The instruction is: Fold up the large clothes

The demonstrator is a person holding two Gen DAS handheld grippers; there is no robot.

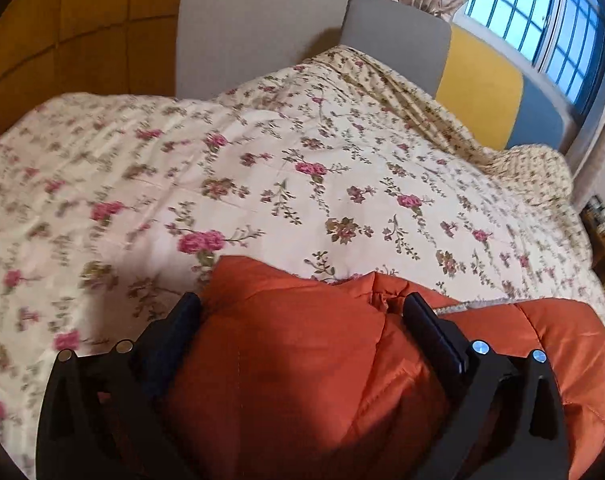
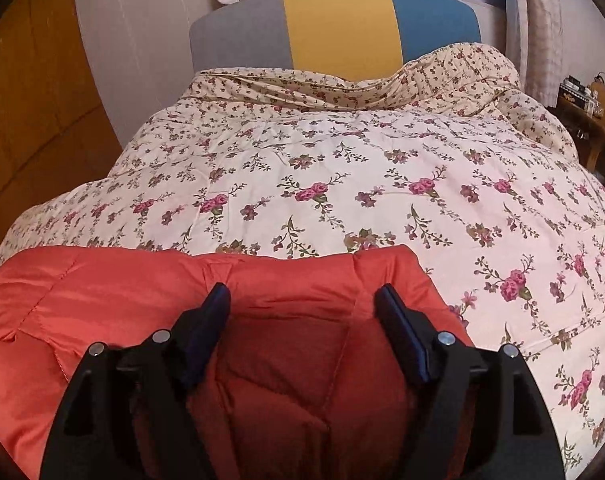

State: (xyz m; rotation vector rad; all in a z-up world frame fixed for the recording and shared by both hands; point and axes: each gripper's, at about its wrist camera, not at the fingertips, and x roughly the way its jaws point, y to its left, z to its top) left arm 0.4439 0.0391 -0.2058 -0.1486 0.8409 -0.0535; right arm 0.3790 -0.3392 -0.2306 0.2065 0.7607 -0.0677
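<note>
An orange-red quilted puffer jacket (image 1: 302, 360) lies on the near part of a bed with a floral quilt (image 1: 262, 160). My left gripper (image 1: 302, 308) is open, its two black fingers standing wide apart with puffed jacket fabric bulging between them. The jacket also shows in the right wrist view (image 2: 102, 292), spread to the left. My right gripper (image 2: 302, 300) is open too, its fingers astride a bunched part of the jacket. Whether the fingers press the fabric cannot be told.
The floral quilt (image 2: 342, 160) covers the whole bed and is rumpled near the headboard (image 2: 338, 28), which is grey, yellow and blue. A wooden wardrobe (image 2: 30, 120) stands at the left. A window (image 1: 542, 12) with curtains is behind. A wooden side table (image 2: 598, 120) stands at the right.
</note>
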